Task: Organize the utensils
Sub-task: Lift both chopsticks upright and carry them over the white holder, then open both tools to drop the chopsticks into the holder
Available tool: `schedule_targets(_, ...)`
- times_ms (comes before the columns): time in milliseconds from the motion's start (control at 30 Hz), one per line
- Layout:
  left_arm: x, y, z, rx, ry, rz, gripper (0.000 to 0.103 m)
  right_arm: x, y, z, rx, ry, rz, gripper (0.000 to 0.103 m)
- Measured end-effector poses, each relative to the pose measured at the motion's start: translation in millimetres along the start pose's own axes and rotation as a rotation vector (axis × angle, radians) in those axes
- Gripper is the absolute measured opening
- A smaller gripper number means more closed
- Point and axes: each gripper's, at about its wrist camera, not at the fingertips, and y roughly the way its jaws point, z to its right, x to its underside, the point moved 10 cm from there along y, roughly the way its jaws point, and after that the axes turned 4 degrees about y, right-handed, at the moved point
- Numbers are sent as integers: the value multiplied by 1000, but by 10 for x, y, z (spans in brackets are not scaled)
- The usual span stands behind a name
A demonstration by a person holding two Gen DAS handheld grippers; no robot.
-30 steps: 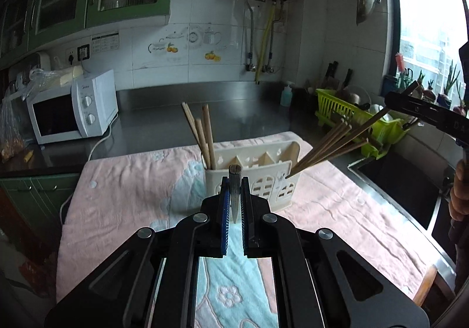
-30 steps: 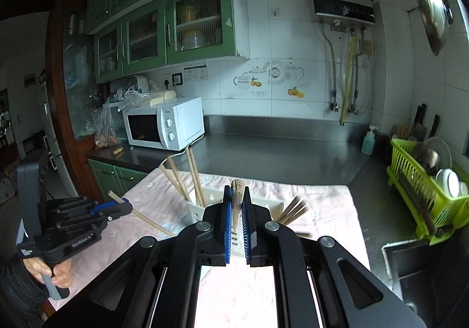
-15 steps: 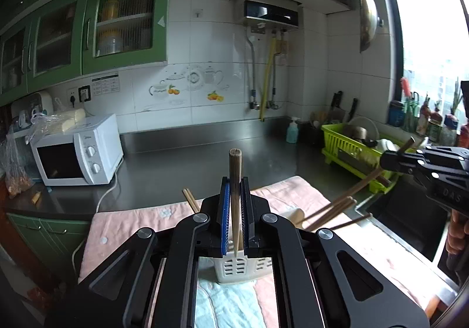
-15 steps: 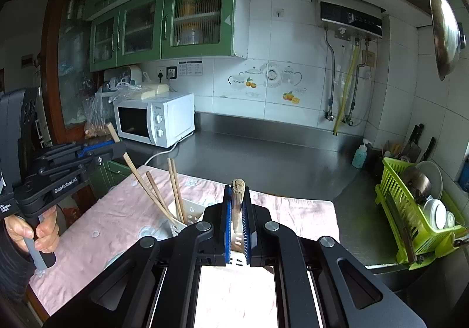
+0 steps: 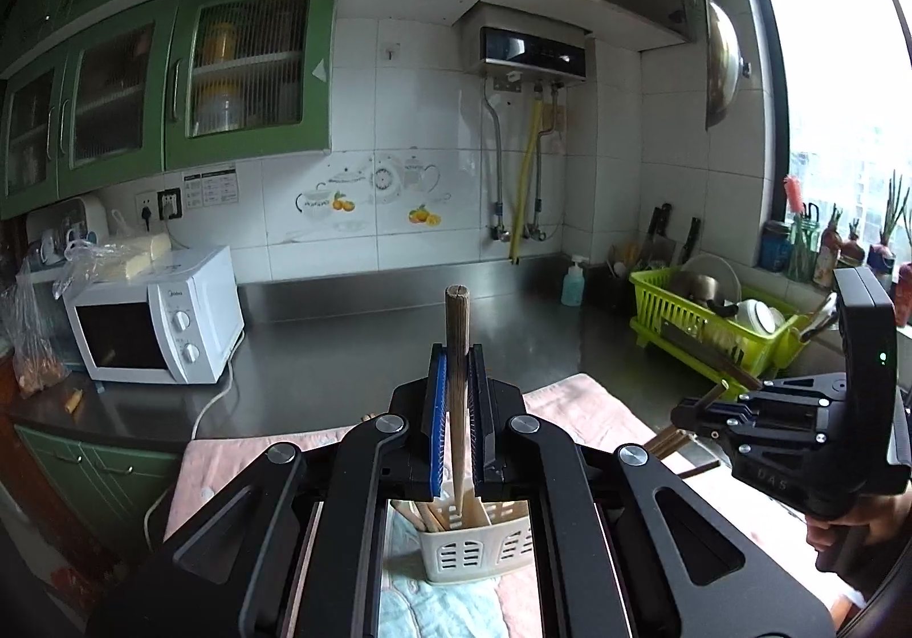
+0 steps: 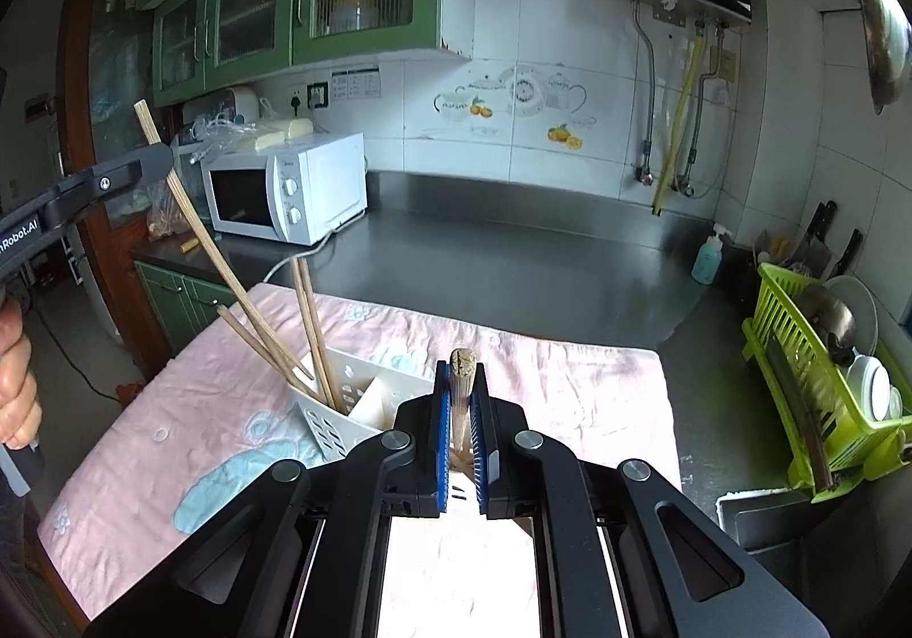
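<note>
Jaws on both grippers pressed together, each pinching one wooden chopstick. Left gripper [image 5: 455,393] holds left chopstick [image 5: 456,330] between its blue ribbed pads, blunt round end sticking out past the tips, thin end pointing down into the white utensil holder [image 5: 473,552]. Right gripper [image 6: 460,410] clamps right chopstick [image 6: 463,370] the same way; rough, chipped end grain visible at the top.

Holder is slotted plastic, rectangular, with divided compartments, standing on a pink towel [image 6: 171,410] with pale blue and white flower patches, spread on the bench [image 6: 513,261], which is dark stainless steel.

Right wrist view only: the left chopstick runs as a long diagonal from the left gripper at the frame's left edge down into the holder's left compartment, beside three other loose chopsticks [image 6: 310,319] leaning there. A hand [image 6: 14,381] grips that handle.

Left wrist view only: the right gripper seen from the side at far right, with a bunch of chopsticks [image 5: 670,444] fanning out just below its tips; which one it grips cannot be told from here.

Background: white microwave [image 5: 154,319] at left, lime green dish rack [image 5: 701,324] at right, white tiled wall.
</note>
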Motion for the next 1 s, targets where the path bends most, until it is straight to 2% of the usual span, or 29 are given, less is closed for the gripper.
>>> schedule_targets(167, 127, 278, -17, -20, -2, -64, 6, 31, 152, 72, 3, 30, -16, 7)
schedule_targets(233, 194, 389, -38, -1, -16, -92, 6, 43, 177, 74, 2, 32, -16, 7)
schedule_targets(367, 321, 489, -92, -12, -25, -123, 9, 32, 145, 86, 15, 27, 8, 19)
schedule_targets(433, 359, 492, -94, -10, -22, -129, 9, 19, 104, 93, 12, 34, 21, 20)
schedule_targets(500, 386, 464, -97, -13, -20, -127, 19, 8, 54, 100, 13, 36, 32, 21)
schedule_targets(567, 390, 401, -91, -21, -19, -111, 40, 14, -15, 93, 17, 36, 47, 26)
schedule_targets(633, 396, 314, -89, -25, -19, -96, 46, 28, -99, 67, 18, 34, 64, 28)
schedule_targets(667, 405, 260, -87, -24, -20, -88, 52, 44, -148, 49, 18, 35, 74, 30)
schedule_targets(733, 429, 159, -85, -27, -20, -76, 60, 81, -238, 25, 18, 35, 91, 35)
schedule_targets(800, 466, 45, -79, -37, -16, -63, 63, 132, -323, -16, 19, 34, 109, 40)
schedule_targets(867, 514, -66, -63, -40, -14, -54, 74, 199, -393, -58, 24, 31, 123, 43)
schedule_targets(1000, 656, -293, -51, -42, -9, -38, 89, 372, -486, -153, 30, 27, 133, 54)
